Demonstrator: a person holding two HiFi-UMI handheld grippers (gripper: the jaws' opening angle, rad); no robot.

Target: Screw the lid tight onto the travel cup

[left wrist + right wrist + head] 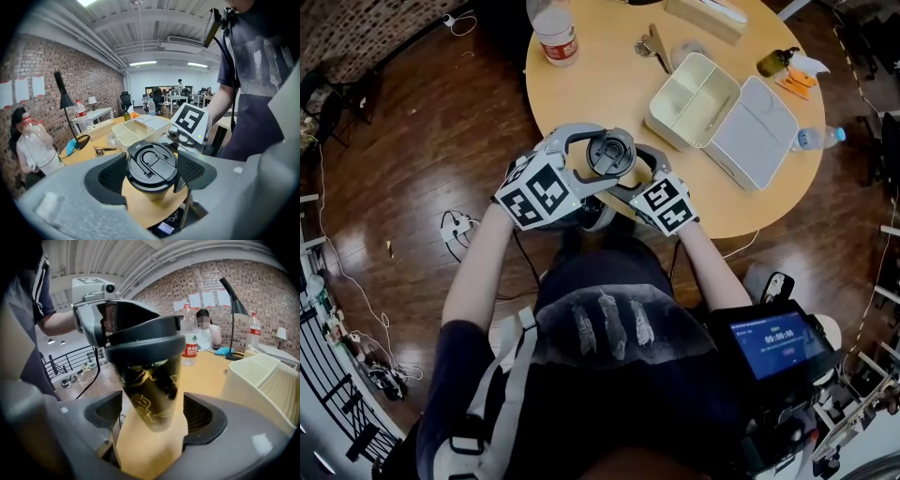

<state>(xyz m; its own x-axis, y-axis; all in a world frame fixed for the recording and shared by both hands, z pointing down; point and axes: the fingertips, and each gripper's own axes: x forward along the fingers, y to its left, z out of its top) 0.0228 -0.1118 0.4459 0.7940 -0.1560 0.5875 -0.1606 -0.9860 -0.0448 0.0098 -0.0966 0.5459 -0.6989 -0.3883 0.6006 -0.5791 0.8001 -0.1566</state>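
Two tongs meet around the travel cup (152,385), one from each side, at the table's (609,75) near edge. The left tongs (150,176) are spread, with the cup's black lid (151,164) between their pads. The lid sits just beside one pad, but I cannot tell whether they touch. The right tongs (154,416) are also spread, lower down on the cup's dark, gold-patterned body, with a gap showing on both sides. The cup stands on the table with the lid seated on its mouth. Beyond the tongs, further onto the table, lies an open cream lunch box (694,98), its flat cover (755,131) resting alongside. A water bottle (555,33) stands well beyond the left tongs near the far rim.
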